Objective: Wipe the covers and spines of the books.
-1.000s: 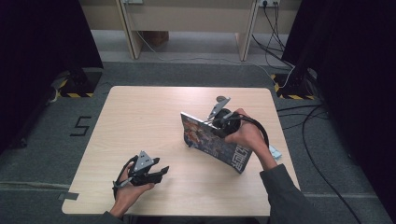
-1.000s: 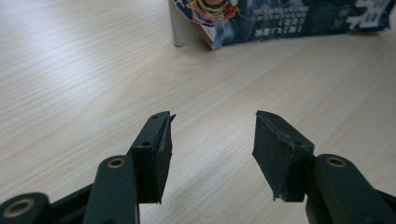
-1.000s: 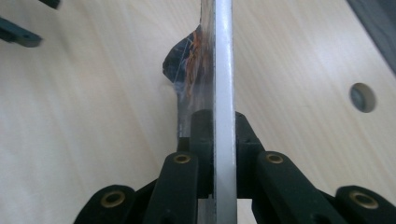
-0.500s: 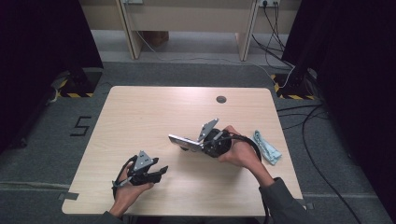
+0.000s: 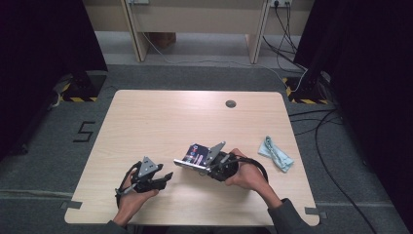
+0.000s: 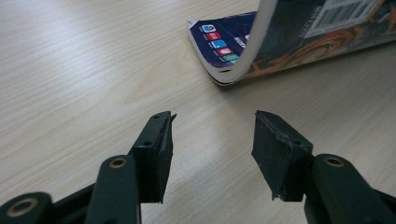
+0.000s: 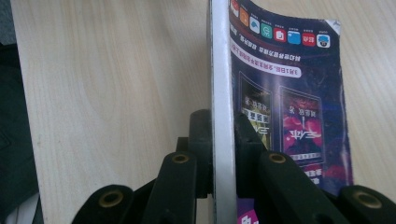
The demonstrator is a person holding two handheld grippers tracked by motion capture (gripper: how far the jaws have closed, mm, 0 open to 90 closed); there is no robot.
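Paper magazine (image 5: 195, 157) nearly down on the table (image 5: 146, 122).
Right gripper (image 5: 210, 163) clamps its pages; left gripper (image 5: 165, 176), beside the magazine, stands half-open and empty; release remains.

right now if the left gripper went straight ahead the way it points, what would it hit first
Most likely the book: its curved edge lies just ahead of the left gripper, slightly to one side, with bare table between. The open fingers hold nothing. Depth is hard to judge.
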